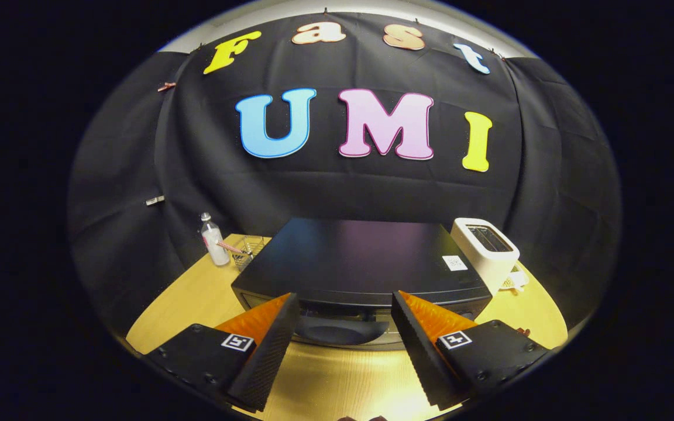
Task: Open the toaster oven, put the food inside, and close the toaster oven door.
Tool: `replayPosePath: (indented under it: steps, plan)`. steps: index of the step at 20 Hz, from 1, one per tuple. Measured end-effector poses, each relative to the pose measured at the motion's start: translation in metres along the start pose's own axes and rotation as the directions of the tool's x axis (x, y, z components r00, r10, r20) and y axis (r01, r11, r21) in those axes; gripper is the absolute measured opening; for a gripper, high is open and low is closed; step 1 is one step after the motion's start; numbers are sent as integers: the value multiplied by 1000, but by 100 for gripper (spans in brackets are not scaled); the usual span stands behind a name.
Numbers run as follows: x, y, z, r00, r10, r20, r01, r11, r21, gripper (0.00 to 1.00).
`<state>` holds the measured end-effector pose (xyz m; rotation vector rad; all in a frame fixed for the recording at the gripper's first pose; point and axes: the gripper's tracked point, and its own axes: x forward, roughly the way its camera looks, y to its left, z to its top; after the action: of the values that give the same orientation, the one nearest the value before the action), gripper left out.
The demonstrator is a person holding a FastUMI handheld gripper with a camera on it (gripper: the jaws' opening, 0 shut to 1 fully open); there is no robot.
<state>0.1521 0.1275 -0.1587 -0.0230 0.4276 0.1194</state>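
Toaster oven [360, 257]: a black, boxy appliance with a flat, faintly glossy top that caught a dull purple sheen; a small white label sat near its back right corner.
Oven position: it stood at the middle of the table, just ahead of the fingers, seen from slightly above.
Oven front: only the upper strip of the front face was visible between the fingertips, with a dark curved handle [337, 330] low at the centre; the door looked closed.
Gripper [346, 304]: its jaws were spread wide apart and held nothing, the fingertips framing the oven's front edge and handle without clear contact.
Fingers [270, 345]: wedge-shaped, orange on the outer faces, with black ribbed inner pads; each black base carried a small square marker.
Table [337, 380]: pale wood grain, smooth, brightly lit near the fingers.
Toaster [485, 251]: a white, rounded slot toaster, just right of the oven and set slightly behind its front.
Bottle [213, 238]: small, clear plastic, with a red-and-white label, at the table's far left.
Glass container [248, 250]: clear, beside the bottle, close to the oven's back left corner.
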Motion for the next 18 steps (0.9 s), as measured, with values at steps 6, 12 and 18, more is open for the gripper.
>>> replayPosePath:
  steps: [6, 12, 18]
  plan:
    - [22, 4, -19, 998, -18, -67, 21, 999, 46, 98]
    - [23, 8, -21, 998, -34, -48, 35, 999, 27, 99]
    - [6, 10, -32, 999, -22, -44, 23, 999, 23, 99]
